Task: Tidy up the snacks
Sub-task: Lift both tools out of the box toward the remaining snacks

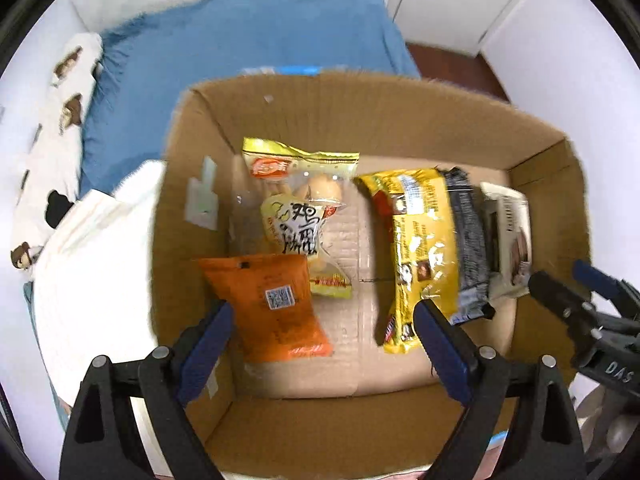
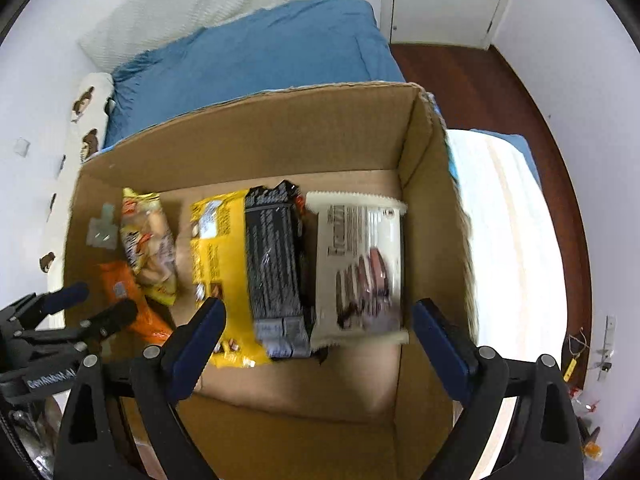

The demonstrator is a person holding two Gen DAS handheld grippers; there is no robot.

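Observation:
An open cardboard box [image 1: 360,120] [image 2: 260,140] holds several snacks. On its floor lie an orange packet [image 1: 272,308] [image 2: 112,274], a clear-and-yellow pastry bag [image 1: 300,208] [image 2: 148,240], a yellow bag [image 1: 420,248] [image 2: 218,248], a black packet [image 1: 468,240] [image 2: 274,256] and a white packet [image 1: 508,232] [image 2: 360,248]. My left gripper [image 1: 324,312] [image 2: 104,300] hangs open over the box's near left part, above the orange packet, holding nothing. Over the black and white packets my right gripper [image 2: 320,308] [image 1: 558,274] points down, open and empty.
The box stands against a bed with a blue sheet [image 1: 240,40] [image 2: 260,48]. A white pillow with brown figures [image 1: 60,120] lies at the left. White bedding [image 1: 92,260] flanks the box on the left, a white surface [image 2: 512,240] on the right. Dark wooden floor [image 2: 500,100] is beyond.

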